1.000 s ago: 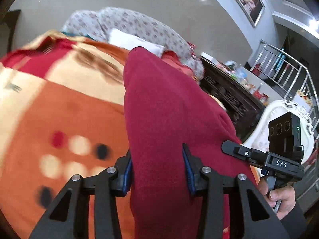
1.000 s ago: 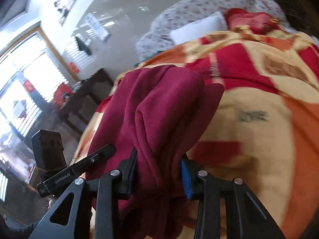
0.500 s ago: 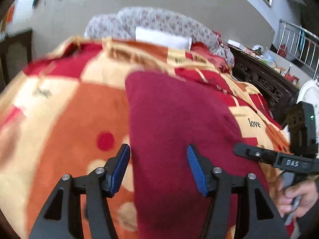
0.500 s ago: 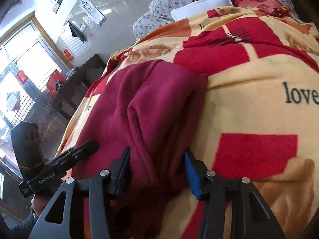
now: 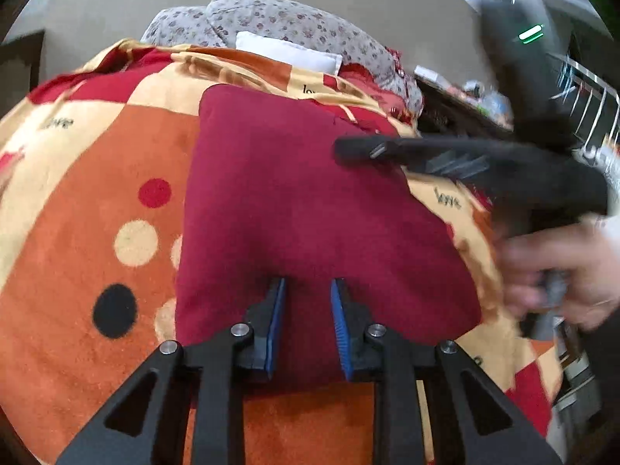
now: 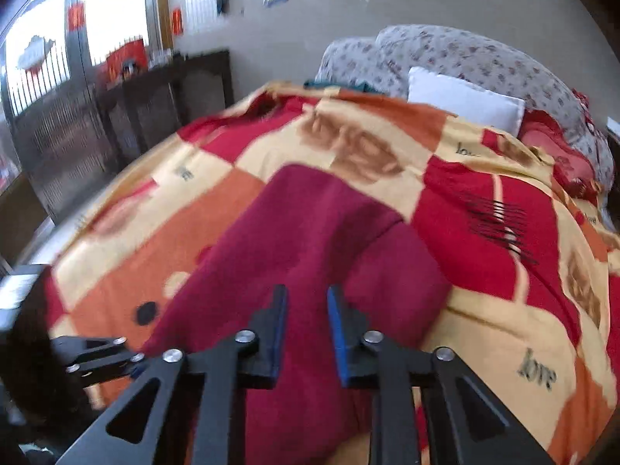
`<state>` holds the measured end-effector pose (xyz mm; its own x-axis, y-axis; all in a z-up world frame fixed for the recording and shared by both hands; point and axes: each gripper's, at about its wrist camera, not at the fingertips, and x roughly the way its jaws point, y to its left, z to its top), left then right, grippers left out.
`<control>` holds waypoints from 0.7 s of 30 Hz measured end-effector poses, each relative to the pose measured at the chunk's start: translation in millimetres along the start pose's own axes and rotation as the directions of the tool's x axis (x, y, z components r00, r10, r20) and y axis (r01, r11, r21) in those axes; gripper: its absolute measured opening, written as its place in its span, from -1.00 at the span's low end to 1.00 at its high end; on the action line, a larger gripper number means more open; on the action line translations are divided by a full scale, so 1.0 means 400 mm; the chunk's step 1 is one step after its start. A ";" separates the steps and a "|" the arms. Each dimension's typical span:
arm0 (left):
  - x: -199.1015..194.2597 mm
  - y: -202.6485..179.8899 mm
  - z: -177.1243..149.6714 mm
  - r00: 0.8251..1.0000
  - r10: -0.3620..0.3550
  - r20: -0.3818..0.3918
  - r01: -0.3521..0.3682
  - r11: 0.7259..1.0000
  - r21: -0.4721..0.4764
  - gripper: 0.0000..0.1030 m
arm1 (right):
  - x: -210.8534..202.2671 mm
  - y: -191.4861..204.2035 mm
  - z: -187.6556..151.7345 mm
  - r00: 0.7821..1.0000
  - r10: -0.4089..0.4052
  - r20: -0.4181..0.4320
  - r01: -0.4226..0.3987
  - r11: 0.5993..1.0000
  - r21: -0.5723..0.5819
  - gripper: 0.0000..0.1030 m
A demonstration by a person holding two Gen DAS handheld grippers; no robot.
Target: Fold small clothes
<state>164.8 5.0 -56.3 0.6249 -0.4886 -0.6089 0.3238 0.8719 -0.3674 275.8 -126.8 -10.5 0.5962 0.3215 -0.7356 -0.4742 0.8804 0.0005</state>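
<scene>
Left wrist view: left gripper [image 5: 308, 290] angled down over near edge of folded maroon garment [image 5: 306, 209], jaws narrow and closing, blue pads [image 5: 277, 321] poised above cloth with nothing visibly pinched. Garment lying flat on patterned blanket [image 5: 77, 201] covering bed. Right gripper [image 5: 465, 162] blurred at right, crossing garment's far corner, gripped by bare hand [image 5: 562, 267]; green light on its camera block. Right wrist view: right gripper [image 6: 306, 302] tilted down above garment's folded hump, jaws narrow and closing, cloth below but no clear pinch. "love" printed repeatedly on blanket [image 6: 538, 372]. White pillow [image 6: 465, 100] against floral bedding [image 6: 484, 62]. Left gripper cut off at lower-left edge, smeared by motion.
</scene>
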 end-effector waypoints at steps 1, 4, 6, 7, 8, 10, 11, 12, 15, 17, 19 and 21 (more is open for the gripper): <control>-0.001 0.003 -0.003 1.000 -0.009 0.005 0.009 1.000 -0.004 -0.55 | 0.030 -0.005 -0.003 0.999 -0.038 -0.027 0.037 0.999 -0.014 -0.67; -0.006 0.002 -0.008 0.999 -0.034 0.013 0.034 0.999 0.004 -0.55 | 0.102 -0.098 -0.030 0.992 -0.097 -0.085 0.104 0.992 0.073 -0.78; -0.005 -0.007 -0.008 1.000 -0.024 0.012 0.023 1.000 0.016 -0.55 | 0.106 -0.118 -0.049 0.995 -0.079 -0.059 0.084 0.992 0.093 -0.79; -0.005 -0.008 -0.008 1.000 -0.024 0.013 0.023 1.000 0.016 -0.55 | 0.104 -0.113 -0.051 0.995 -0.087 -0.053 0.092 0.992 0.085 -0.79; -0.004 -0.005 -0.007 1.000 -0.027 0.015 0.027 1.000 0.010 -0.55 | 0.098 -0.112 -0.048 0.995 -0.081 -0.052 0.086 0.992 0.098 -0.78; -0.004 0.006 -0.005 0.999 -0.035 0.017 0.036 0.999 -0.011 -0.55 | 0.056 -0.109 -0.039 0.999 -0.040 -0.022 0.043 0.992 0.122 -0.77; -0.005 0.012 -0.004 0.999 -0.041 0.020 0.041 0.999 -0.021 -0.55 | 0.022 -0.100 -0.032 1.000 -0.027 -0.001 0.027 0.992 0.120 -0.77; -0.005 0.013 -0.004 0.999 -0.043 0.021 0.043 0.999 -0.023 -0.55 | -0.013 -0.086 -0.031 1.000 -0.004 0.019 0.002 0.994 0.110 -0.77; -0.005 0.007 -0.006 0.999 -0.033 0.022 0.034 0.999 -0.014 -0.55 | -0.113 -0.016 -0.054 0.996 0.089 0.032 -0.089 0.996 0.010 -0.76; -0.006 0.007 -0.007 0.999 -0.033 0.023 0.033 0.999 -0.013 -0.55 | -0.141 0.040 -0.100 0.993 0.116 -0.026 -0.118 0.990 -0.075 -0.76; -0.005 0.007 -0.007 0.999 -0.035 0.022 0.036 0.999 -0.014 -0.55 | -0.120 0.069 -0.156 0.994 0.046 -0.102 -0.061 0.986 -0.158 -0.76; -0.003 0.002 -0.009 0.999 -0.032 0.014 0.032 0.999 -0.004 -0.55 | -0.076 0.060 -0.220 0.990 -0.018 -0.138 -0.007 0.985 -0.175 -0.76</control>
<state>161.5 6.1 -58.5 0.6242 -0.5155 -0.5871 0.3405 0.8558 -0.3894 189.2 -146.1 -47.9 0.5098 0.2549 -0.8217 -0.5843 0.8036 -0.1133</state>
